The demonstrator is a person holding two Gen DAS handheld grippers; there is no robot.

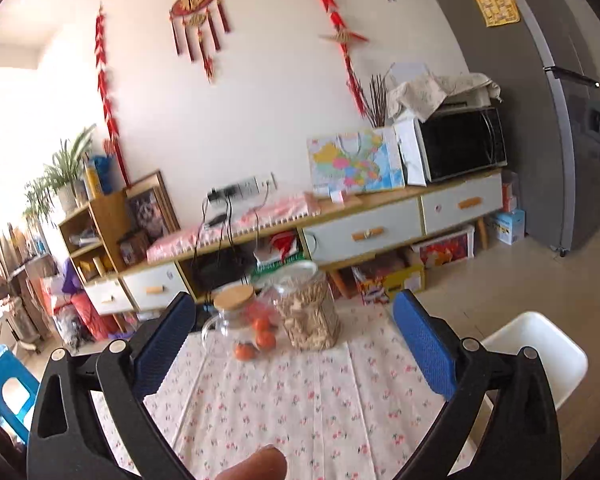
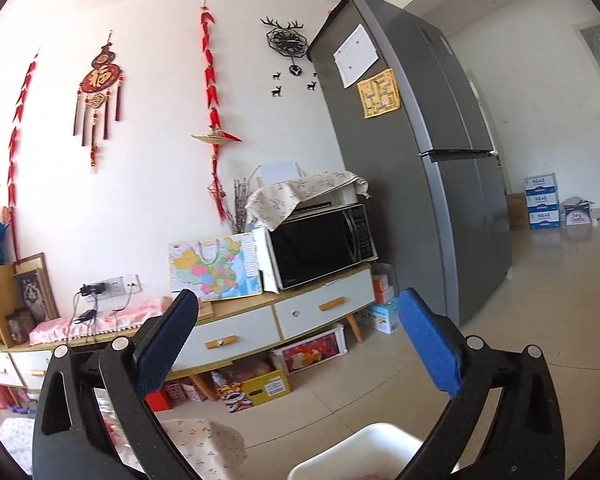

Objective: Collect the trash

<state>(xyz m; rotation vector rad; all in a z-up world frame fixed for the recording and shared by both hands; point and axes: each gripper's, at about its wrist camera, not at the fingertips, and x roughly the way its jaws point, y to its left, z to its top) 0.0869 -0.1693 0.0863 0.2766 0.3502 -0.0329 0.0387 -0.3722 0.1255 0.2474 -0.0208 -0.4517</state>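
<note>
Trash was not identifiable in either view; where the item to be collected lay could not be told from these pictures.

The left hand-held gripper (image 1: 294, 334) stood fully spread in the lower half of the left wrist view, with nothing between its blue pads (image 1: 424, 350). It was pitched slightly downward over the floral tabletop (image 1: 300, 404). At the centre of the frame, past the pads, stood a glass jar with cork lid (image 1: 230, 316), several oranges (image 1: 256, 340) and a large clear jar (image 1: 306, 308) of pale contents, grouped at the far edge of the tabletop, probably as storage rather than waste. A fingertip (image 1: 256, 462) showed at the bottom centre.

The right hand-held gripper (image 2: 296, 344) was likewise spread and empty. It was aimed level toward the sideboard (image 2: 236, 322) and the grey refrigerator (image 2: 420, 168) in the right half of the frame. A white chair (image 2: 364, 454) sat at the bottom edge.

Both sets of jaws being wide and unloaded was judged consistent with a search or approach phase, ready to accept an item.
</note>
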